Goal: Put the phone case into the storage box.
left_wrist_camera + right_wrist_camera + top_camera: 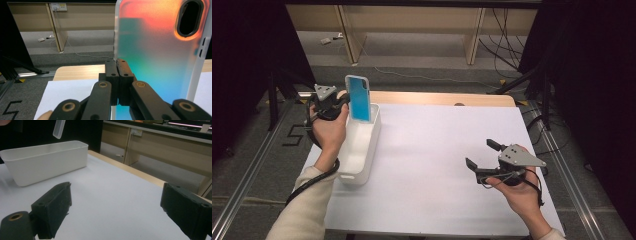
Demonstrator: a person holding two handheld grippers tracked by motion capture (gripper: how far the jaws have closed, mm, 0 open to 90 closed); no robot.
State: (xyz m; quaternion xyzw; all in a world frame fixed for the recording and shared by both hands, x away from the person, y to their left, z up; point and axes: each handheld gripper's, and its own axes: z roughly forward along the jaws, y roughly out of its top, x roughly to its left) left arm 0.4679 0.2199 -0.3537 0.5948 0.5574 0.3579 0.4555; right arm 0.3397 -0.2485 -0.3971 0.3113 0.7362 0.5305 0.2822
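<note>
Progress looks like the late middle of the job: the phone case (359, 98) is already picked up and hangs over the far end of the white bin (362, 150), but it is not yet inside, so lowering and letting go are judged to be what is left.

Starting at the left, the left gripper (343, 101) has its jaws pinched together on the edge of the case. In the left gripper view the two black pads meet tight at the case's near edge, and the case (160, 50) rises above and to the right of them, its frosted back glowing orange at the top and teal lower down, with the camera cut-out up near the far corner. From above, the case stands nearly upright, blue face showing, just to the right of the claw and directly above the bin's far end; whether its lower edge touches the rim I cannot tell. The bin itself sits below and a little nearer the person than the claw, on the white sheet (437, 150) that covers the table.

Further right, well apart from case and bin, the right gripper (481, 155) rests low over the sheet with its jaws spread wide and nothing between them. Its own view shows the bin (45, 162) far off beyond the left jaw, and a corner of the case (59, 128) hanging above it.
</note>
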